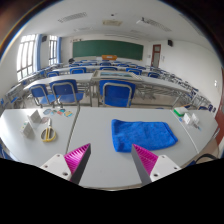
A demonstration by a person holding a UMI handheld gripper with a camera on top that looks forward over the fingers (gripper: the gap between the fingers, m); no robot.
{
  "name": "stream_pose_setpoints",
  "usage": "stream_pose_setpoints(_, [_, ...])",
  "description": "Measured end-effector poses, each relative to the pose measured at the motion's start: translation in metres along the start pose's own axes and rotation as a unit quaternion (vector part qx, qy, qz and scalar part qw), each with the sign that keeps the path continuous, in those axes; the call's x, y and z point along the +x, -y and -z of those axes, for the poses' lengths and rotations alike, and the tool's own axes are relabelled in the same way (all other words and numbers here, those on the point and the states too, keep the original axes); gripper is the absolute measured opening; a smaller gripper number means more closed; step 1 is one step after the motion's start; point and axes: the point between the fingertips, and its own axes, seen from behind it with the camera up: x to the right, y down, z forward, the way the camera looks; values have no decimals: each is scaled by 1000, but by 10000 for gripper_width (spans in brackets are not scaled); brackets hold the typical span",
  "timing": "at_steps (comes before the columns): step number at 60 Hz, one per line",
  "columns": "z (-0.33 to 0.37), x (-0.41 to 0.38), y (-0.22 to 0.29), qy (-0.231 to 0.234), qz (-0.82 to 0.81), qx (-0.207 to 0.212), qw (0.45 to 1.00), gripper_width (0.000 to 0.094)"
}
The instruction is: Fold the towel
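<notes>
A blue towel [143,134] lies flat on the grey-white table [95,128], roughly rectangular with slightly ruffled edges. My gripper [111,160] is held above the table's near edge with its two magenta-padded fingers wide apart and nothing between them. The right finger [147,160] overlaps the towel's near edge in the view; the left finger [74,158] is over bare table. The towel lies just ahead of the fingers, toward the right one.
Small objects [45,121] stand on the table at the left, and a green thing [181,112] with other items at the far right. Rows of desks with blue chairs [116,94] and a green chalkboard [106,48] lie beyond the table.
</notes>
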Motion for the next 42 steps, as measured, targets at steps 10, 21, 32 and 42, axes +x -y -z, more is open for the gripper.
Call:
stream_pose_setpoints(10, [-93,6,14,-10,35,-12,999,850])
stream_pose_setpoints(21, [-152,6,2,8,34,-41,999,783])
stream_pose_setpoints(32, [-156,16,1,17,63,-28,997,182])
stream_pose_setpoints(42, [-155,25,0,12,111,-32,993,36])
